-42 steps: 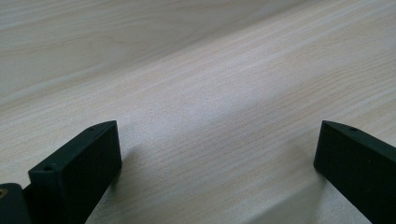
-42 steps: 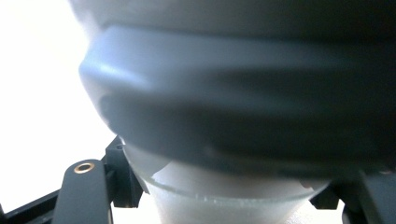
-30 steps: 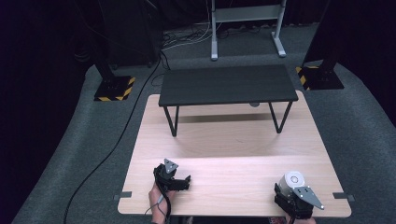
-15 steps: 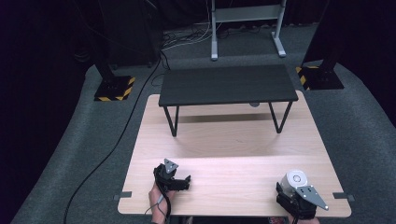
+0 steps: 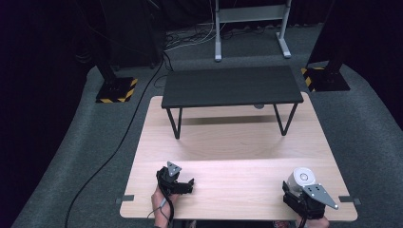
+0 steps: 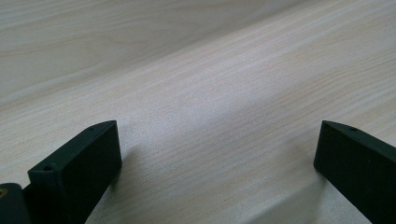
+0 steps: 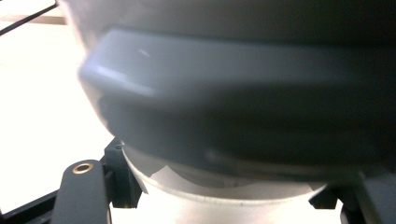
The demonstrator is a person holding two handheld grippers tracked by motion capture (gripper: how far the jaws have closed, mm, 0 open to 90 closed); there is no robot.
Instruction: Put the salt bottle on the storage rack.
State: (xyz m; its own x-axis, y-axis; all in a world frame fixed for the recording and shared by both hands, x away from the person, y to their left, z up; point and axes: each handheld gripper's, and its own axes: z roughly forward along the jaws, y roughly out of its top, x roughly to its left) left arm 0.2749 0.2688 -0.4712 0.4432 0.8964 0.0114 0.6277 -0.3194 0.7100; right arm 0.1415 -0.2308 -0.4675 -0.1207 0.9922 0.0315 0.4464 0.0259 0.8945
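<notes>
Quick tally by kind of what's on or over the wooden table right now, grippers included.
Handheld grippers: 2, left gripper empty with jaws apart, right gripper at the near right corner
White round container: 1, in the right gripper's jaws
Small black table: 1, standing at the far end
Total: 4

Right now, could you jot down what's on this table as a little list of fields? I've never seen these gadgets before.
table: light wood
stand: low black one at the far end
left hand-held gripper: near edge, jaws wide apart, nothing between them
right hand-held gripper: near right corner
white object: round, gripped by the right one
what it is: too blurred to say
</notes>
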